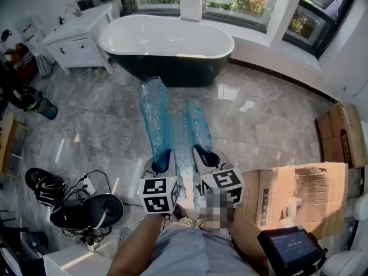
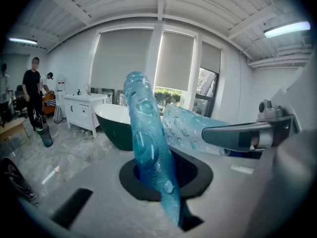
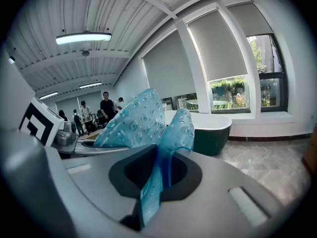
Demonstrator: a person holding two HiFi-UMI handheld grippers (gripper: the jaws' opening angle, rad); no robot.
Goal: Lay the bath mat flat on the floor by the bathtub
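A translucent blue bath mat (image 1: 172, 132) with round bumps hangs stretched in the air, its side edges curled inward. My left gripper (image 1: 165, 161) is shut on the mat's near left corner; the mat (image 2: 148, 148) rises out of its jaws. My right gripper (image 1: 202, 157) is shut on the near right corner, where the mat (image 3: 163, 157) folds up between the jaws. Ahead stands the oval bathtub (image 1: 167, 48), white inside and dark green outside, also seen as the bathtub (image 2: 116, 125) and the bathtub (image 3: 208, 125). The mat's far end points toward it, over grey marble floor (image 1: 115, 119).
A white vanity cabinet (image 1: 77, 39) stands left of the tub. Flattened cardboard (image 1: 299, 197) and a cardboard box (image 1: 342, 134) lie at the right. A black device with cables (image 1: 80, 209) sits at the lower left. People (image 2: 32, 95) stand far left.
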